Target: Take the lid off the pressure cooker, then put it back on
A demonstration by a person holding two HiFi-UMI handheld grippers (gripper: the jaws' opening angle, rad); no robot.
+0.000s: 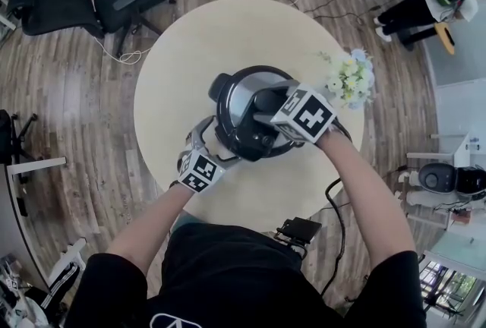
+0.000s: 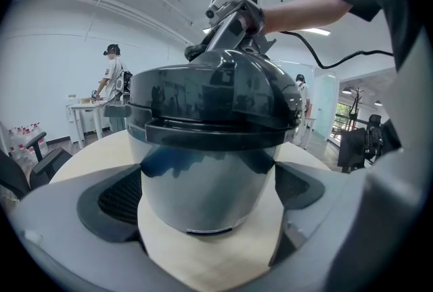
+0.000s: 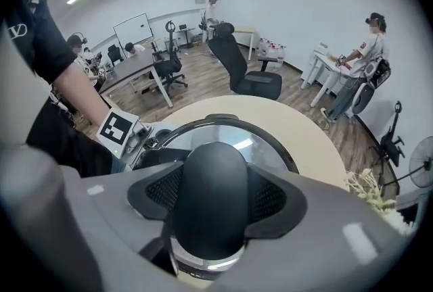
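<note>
Gripping the pressure cooker (image 1: 247, 112) low on its body: the left gripper (image 2: 210, 196) has its fingers (image 2: 115, 199) either side of the steel wall, pads against it. Cooker sits between those fingers, upright on the round counter (image 1: 190, 53), axis vertical, lid (image 1: 237, 100) on.

Left gripper view only: side profile, a polished steel wall below and a glossy black collar and dome above the fingers, with the right gripper on top.

Head view only: round footprint, black rim around a steel top. The marker cube covers the handle there.

Right gripper (image 3: 216, 197) points steeply down, fingers (image 3: 277, 199) clamped on the lid handle (image 3: 208, 172). Handle is a smooth black oblong with its long axis running out between and parallel to the fingers.

Right gripper view only: mirror-bright lid top beyond the fingertips, left gripper's cube off to their left.

Flowers (image 1: 351, 80) lie on the counter just right of the right gripper.
</note>
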